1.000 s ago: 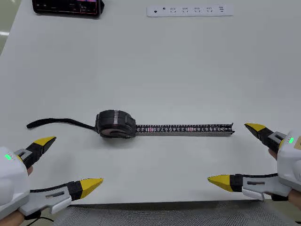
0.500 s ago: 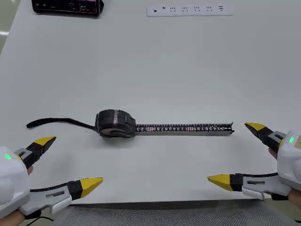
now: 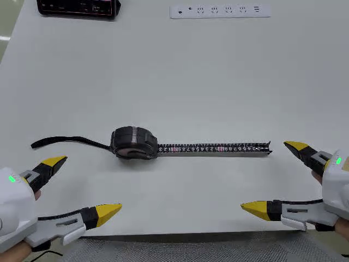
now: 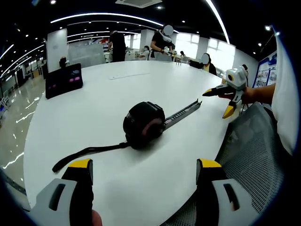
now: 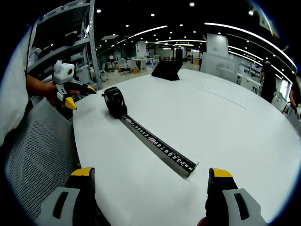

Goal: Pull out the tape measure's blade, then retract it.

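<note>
A black tape measure (image 3: 133, 143) lies on the white table (image 3: 180, 82) with its dark blade (image 3: 214, 148) drawn out to the right and a black wrist strap (image 3: 65, 142) trailing left. My left gripper (image 3: 87, 184) hovers open at the near left edge, apart from the case (image 4: 144, 124). My right gripper (image 3: 275, 176) stands open at the near right, just beyond the blade's hooked end (image 5: 189, 166). Nothing lies between either pair of fingers. The blade (image 5: 155, 141) runs from the case (image 5: 114, 100) toward my right gripper (image 5: 150, 174). My left gripper (image 4: 143, 165) faces the case.
A white power strip (image 3: 219, 11) lies at the far edge, and a black device (image 3: 79, 7) sits at the far left corner. A grey mesh surface (image 3: 180, 248) runs below the table's near edge. Several people stand in the background of the left gripper view.
</note>
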A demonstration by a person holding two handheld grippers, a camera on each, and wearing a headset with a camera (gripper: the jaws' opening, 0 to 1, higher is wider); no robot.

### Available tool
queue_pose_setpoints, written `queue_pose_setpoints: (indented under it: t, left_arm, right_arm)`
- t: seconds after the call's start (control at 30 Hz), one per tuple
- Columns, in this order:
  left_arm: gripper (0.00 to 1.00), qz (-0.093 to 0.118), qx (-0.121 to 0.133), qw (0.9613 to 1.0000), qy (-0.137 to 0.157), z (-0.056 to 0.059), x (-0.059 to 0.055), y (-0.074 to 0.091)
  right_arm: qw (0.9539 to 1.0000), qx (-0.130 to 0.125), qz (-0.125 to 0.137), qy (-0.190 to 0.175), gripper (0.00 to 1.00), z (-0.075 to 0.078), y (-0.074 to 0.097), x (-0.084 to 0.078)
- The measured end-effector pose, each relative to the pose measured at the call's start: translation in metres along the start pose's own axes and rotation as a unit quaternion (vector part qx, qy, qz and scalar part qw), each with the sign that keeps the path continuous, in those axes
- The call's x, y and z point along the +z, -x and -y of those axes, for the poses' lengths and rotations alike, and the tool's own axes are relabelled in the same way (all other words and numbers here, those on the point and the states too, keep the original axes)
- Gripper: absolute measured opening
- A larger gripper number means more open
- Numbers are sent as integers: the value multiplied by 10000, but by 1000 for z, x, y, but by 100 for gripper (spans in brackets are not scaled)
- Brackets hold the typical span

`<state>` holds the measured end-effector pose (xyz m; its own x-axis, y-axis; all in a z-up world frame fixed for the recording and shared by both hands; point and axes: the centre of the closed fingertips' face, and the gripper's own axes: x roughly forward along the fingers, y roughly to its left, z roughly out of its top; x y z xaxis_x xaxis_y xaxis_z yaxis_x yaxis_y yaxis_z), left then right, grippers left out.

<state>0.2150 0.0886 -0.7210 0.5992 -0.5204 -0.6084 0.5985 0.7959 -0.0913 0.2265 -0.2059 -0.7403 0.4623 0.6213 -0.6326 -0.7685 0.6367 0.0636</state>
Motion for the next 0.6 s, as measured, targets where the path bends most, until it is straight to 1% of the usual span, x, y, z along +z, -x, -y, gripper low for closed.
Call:
queue_pose_setpoints:
  t: [0.1,0.33,0.43,0.53,0.6]
  left_arm:
    - [89,7,-9,10000,1,3,3,-5]
    - [89,40,11,10000,79,6,10,-15]
    - [89,154,-27,9995,274,7,16,-18]
    - [88,159,-16,9996,226,9,19,-22]
    - [88,201,-36,9994,288,11,21,-24]
  right_arm:
    - [10000,-9,8,0,99,1,0,0]
    - [10000,-25,-16,-11,99,4,1,-2]
    - [10000,-25,-24,-33,99,4,1,-4]
    - [10000,-21,-21,-56,99,4,0,-5]
    - [10000,-17,-2,-85,99,4,0,-5]
